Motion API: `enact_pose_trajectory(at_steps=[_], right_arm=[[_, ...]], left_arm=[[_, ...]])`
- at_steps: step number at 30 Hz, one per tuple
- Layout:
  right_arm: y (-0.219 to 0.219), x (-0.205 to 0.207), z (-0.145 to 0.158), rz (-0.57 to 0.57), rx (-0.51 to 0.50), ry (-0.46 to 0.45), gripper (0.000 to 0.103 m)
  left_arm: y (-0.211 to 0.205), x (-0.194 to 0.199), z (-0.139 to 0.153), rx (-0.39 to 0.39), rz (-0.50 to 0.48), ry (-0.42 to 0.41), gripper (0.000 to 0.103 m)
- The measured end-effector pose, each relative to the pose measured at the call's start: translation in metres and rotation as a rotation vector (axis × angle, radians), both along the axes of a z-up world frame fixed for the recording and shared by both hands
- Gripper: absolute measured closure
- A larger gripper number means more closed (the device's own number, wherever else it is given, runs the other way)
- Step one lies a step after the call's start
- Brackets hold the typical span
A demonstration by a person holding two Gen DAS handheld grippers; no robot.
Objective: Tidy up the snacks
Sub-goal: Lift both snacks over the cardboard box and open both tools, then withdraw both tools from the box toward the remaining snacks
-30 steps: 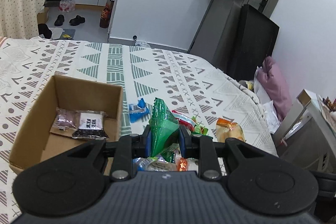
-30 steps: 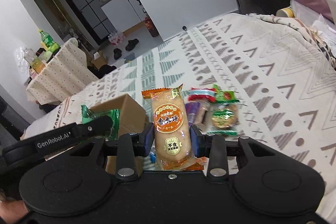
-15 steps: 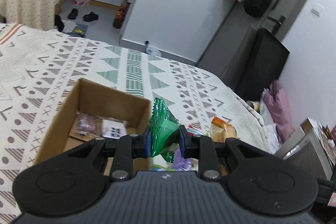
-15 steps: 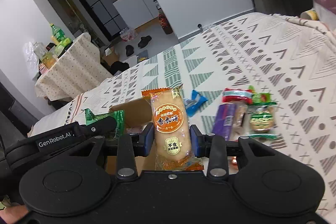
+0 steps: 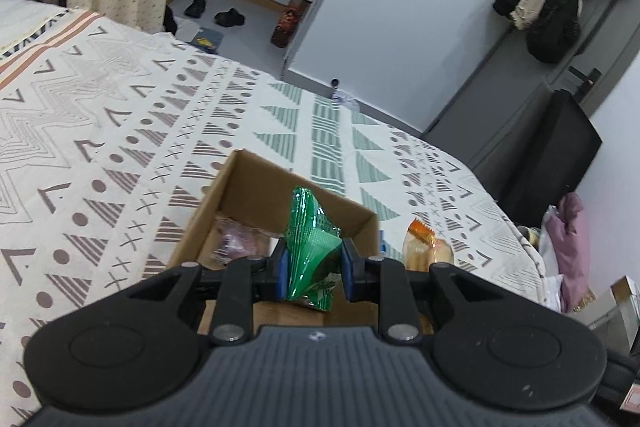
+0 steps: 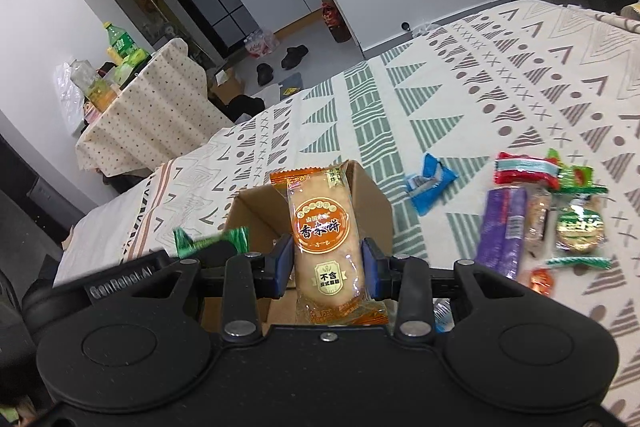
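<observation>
My left gripper (image 5: 313, 267) is shut on a crumpled green foil snack packet (image 5: 310, 239), held over the open cardboard box (image 5: 228, 187) on the patterned bedspread. A pinkish packet (image 5: 236, 239) lies inside the box. My right gripper (image 6: 325, 269) is shut on an orange rice-cracker packet (image 6: 326, 227), upright between the blue pads, just in front of the same cardboard box (image 6: 372, 199). In the right wrist view the left gripper's green packet (image 6: 212, 239) shows at the left. The orange packet's top (image 5: 424, 239) peeks in at the right of the left wrist view.
Loose snacks lie on the bedspread right of the box: a blue packet (image 6: 430, 183), a purple bar (image 6: 502, 231), a red-and-green packet (image 6: 528, 171), a round green-wrapped cracker (image 6: 580, 227). A cloth-covered table (image 6: 148, 107) with bottles stands beyond the bed's left edge.
Both grippers have carried their packets leftward, from over the loose snack pile to the box. The box now sits directly ahead of both, and the left gripper has rolled somewhat.
</observation>
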State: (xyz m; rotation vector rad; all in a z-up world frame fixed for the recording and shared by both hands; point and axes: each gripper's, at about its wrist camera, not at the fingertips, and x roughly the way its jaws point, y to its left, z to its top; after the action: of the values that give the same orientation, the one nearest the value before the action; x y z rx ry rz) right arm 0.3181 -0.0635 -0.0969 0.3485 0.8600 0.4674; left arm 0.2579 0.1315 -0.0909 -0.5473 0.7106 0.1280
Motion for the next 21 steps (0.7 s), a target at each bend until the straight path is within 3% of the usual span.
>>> enact_pose_trajectory(at_steps=[8, 11, 16, 21], right_arm=[[0.021, 0.018, -0.002, 0.007, 0.021, -0.026, 0.064], [0.023, 0.015, 0.001, 0.02, 0.007, -0.054, 0.045], [0.007, 0.008, 0.003, -0.011, -0.033, -0.047, 0.038], [-0.024, -0.001, 0.002, -0.076, -0.05, -0.024, 0.029]], left_arm=[[0.009, 0.005, -0.008, 0.029, 0.061, 0.04, 0.073], [0.011, 0.006, -0.01, 0.017, 0.071, 0.042, 0.06], [0.009, 0.006, -0.01, 0.03, 0.094, 0.06, 0.044], [0.001, 0.001, -0.004, 0.036, 0.091, 0.018, 0.023]])
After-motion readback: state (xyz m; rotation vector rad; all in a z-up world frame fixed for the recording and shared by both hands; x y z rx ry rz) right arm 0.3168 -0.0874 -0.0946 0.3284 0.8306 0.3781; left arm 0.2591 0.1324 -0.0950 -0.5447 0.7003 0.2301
